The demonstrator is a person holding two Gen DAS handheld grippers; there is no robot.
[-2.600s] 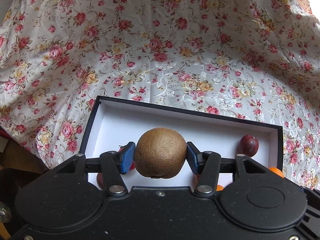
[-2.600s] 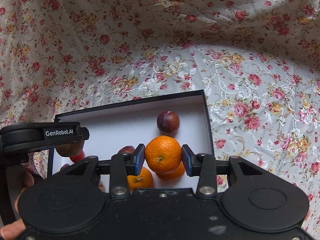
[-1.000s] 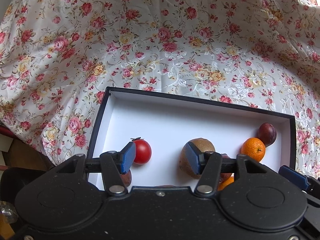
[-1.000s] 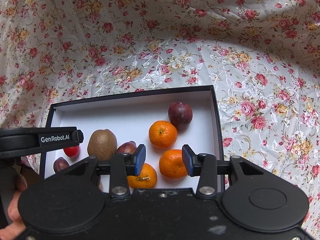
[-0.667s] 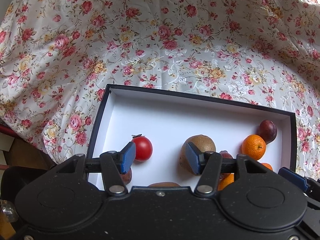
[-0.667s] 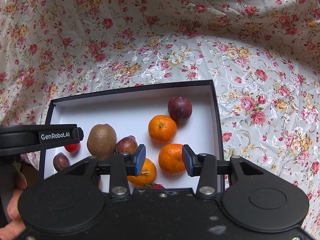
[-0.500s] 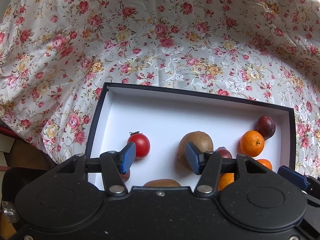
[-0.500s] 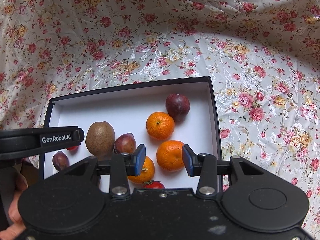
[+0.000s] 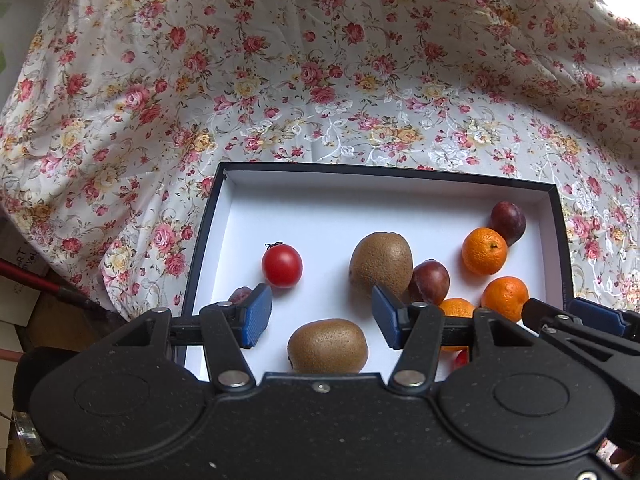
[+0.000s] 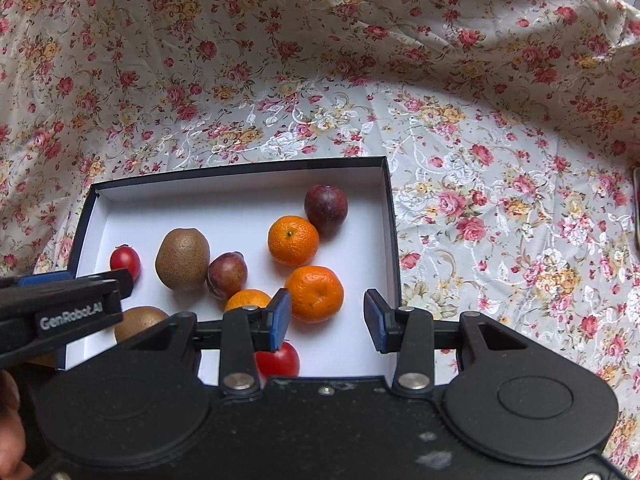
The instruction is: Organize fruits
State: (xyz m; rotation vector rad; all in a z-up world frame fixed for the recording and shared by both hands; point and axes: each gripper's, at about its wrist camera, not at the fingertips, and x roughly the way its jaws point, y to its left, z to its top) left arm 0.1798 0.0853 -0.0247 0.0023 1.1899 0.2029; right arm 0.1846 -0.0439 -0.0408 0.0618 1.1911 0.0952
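A black box with a white inside lies on the floral cloth and holds the fruit. Two brown kiwis lie in it, with a red tomato to their left. Three oranges and dark plums fill its right part, and a second tomato rests near the front wall. My left gripper hovers open above the near kiwi, holding nothing. My right gripper is open over the box's front right corner, empty.
Floral cloth covers the table and rises behind the box. To the right of the box the cloth is bare. A red rod and cardboard show past the cloth's left edge. A hand holds the left tool.
Both grippers let go of their fruit, the left its kiwi and the right its orange, which now lie in the box. Both have since drawn back and up, showing more of the box.
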